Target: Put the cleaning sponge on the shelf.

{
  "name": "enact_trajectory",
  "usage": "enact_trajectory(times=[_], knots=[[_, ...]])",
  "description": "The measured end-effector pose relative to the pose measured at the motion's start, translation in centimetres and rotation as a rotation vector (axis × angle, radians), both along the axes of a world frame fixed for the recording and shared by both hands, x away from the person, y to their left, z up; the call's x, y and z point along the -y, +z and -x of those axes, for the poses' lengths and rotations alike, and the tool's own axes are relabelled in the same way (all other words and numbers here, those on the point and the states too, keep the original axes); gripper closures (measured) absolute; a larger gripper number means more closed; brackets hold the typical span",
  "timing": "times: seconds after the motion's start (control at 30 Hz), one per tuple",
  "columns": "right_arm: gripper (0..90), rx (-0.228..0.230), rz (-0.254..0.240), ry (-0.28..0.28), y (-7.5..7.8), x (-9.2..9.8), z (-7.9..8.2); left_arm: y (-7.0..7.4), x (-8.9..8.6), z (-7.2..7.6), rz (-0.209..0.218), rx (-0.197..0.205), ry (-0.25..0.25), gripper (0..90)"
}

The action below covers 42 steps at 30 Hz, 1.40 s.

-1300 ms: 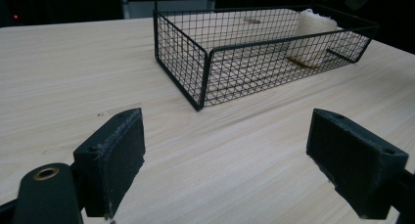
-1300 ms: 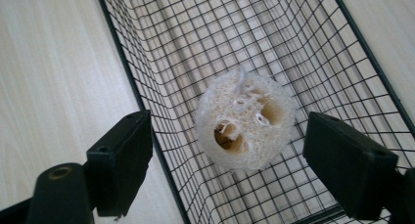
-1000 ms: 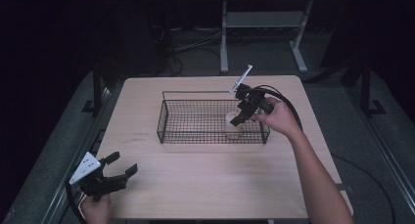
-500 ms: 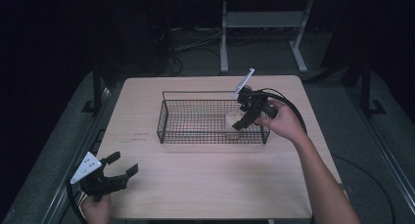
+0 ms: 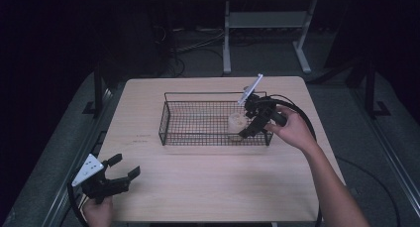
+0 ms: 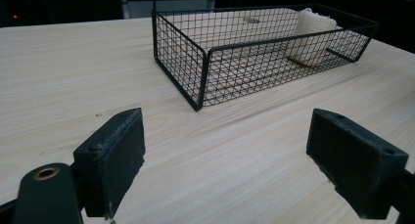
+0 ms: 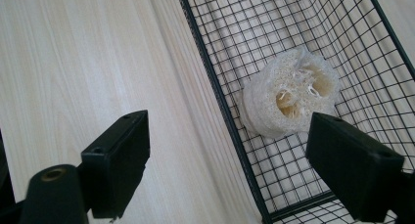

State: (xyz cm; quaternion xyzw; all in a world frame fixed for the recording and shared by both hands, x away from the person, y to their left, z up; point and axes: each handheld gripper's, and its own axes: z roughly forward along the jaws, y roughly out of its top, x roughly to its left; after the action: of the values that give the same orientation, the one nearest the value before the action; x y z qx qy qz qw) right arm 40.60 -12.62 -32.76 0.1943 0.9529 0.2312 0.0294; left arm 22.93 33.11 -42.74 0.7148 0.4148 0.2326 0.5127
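the loofah piece lies inside the wire basket, at the basket's right end and close to its near wall, resting on the mesh floor with its hollow core turned up toward the right gripper's camera. nothing holds it: it sits free, which suggests the basket is where it belongs.

the right gripper hangs at the basket's near right corner, jaws spread wide with nothing between them. in the right gripper view the basket's wall runs up between the two jaws, one jaw over bare table and the other over the mesh beside the loofah, so the tool straddles the rim instead of closing on anything. that pose reads as a gripper that has no grip on the loofah and is clear of it.

the left gripper is held low at the table's near left corner, well apart from the basket, jaws wide and empty. its view looks across the wood toward the basket's left end, so it seems parked out of the way, leaving the right hand the work.
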Motion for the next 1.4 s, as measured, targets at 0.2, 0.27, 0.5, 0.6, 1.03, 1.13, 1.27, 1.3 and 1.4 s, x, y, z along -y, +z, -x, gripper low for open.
enact_trajectory(times=[0.2, 0.27, 0.5, 0.6, 1.03, 1.13, 1.27, 1.3, 1.4], knots=[[15.9, 0.001, -0.007, 0.003, 0.0, 0.5, 0.8, 0.0, 0.0, 0.0, -0.002, 0.002, -0.002, 13.8], [15.9, 0.001, -0.006, 0.004, -0.1, 0.7, 1.0, 0.0, 0.0, 0.0, -0.002, -0.001, -0.001, 13.8], [15.9, 0.010, -0.012, 0.003, -0.2, 1.1, 1.8, 0.0, 0.1, 0.0, -0.002, -0.001, 0.000, 13.8], [15.9, 0.004, -0.010, 0.007, -0.6, 1.2, 2.0, 0.0, 0.0, 0.0, 0.000, 0.000, 0.001, 13.8], [15.9, -0.004, -0.006, 0.023, -1.5, 1.2, 3.5, 0.0, 0.0, 0.0, -0.001, 0.000, 0.001, 13.8], [15.9, 0.010, -0.007, 0.035, -1.5, 0.9, 4.1, 0.0, 0.1, 0.0, -0.003, 0.001, 0.000, 13.8], [15.8, 0.005, -0.009, 0.037, -1.8, 0.9, 4.4, 0.0, 0.0, 0.0, -0.002, 0.002, 0.000, 13.8], [15.8, 0.004, -0.013, 0.038, -1.9, 1.0, 4.5, 0.0, 0.0, 0.1, -0.002, 0.002, 0.000, 13.8], [15.9, 0.003, -0.010, 0.042, -2.3, 1.1, 5.0, 0.0, 0.0, 0.1, -0.001, 0.003, 0.001, 13.8]])
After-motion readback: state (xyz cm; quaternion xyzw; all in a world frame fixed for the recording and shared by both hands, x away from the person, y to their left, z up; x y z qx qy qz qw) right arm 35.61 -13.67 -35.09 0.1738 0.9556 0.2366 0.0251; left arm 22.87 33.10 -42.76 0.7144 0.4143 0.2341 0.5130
